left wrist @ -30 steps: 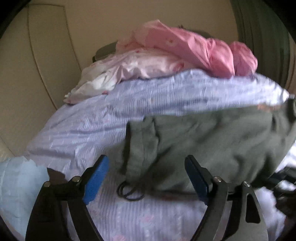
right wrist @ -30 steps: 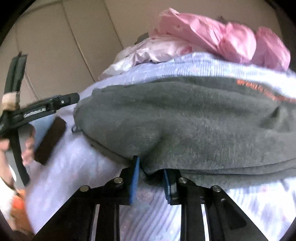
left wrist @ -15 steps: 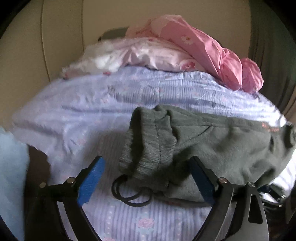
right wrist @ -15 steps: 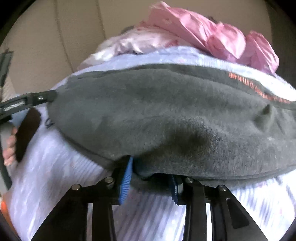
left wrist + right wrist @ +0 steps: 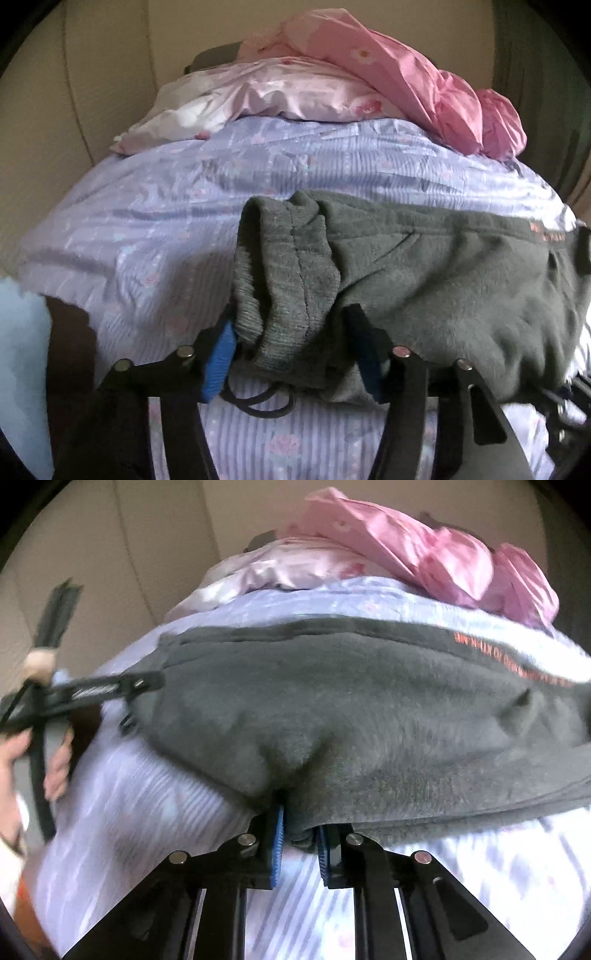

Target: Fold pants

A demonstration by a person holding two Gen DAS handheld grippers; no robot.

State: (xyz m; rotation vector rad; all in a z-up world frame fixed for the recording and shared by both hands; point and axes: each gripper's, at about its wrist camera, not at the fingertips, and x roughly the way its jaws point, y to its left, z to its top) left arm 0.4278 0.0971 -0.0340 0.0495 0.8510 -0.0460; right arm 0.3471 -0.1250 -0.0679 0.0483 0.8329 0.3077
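On a lilac striped bed sheet (image 5: 155, 236), fuzzy dark grey pants (image 5: 443, 280), unreadable orange lettering along one edge, left gripper (image 5: 295, 354) apart around ribbed waistband, right gripper (image 5: 299, 838) clamped on the pants' near edge.

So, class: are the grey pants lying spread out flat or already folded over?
Folded over: grey pants lie doubled, a lower layer showing under the near edge.

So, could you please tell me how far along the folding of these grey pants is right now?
Early to midway. Done: the grey pants lie lengthwise on the lavender bedsheet, apparently doubled over. In hand: the right gripper is shut on the near edge, and the left gripper straddles the ribbed waistband, not clearly shut. Left: folding the length over; no compact fold shows yet.
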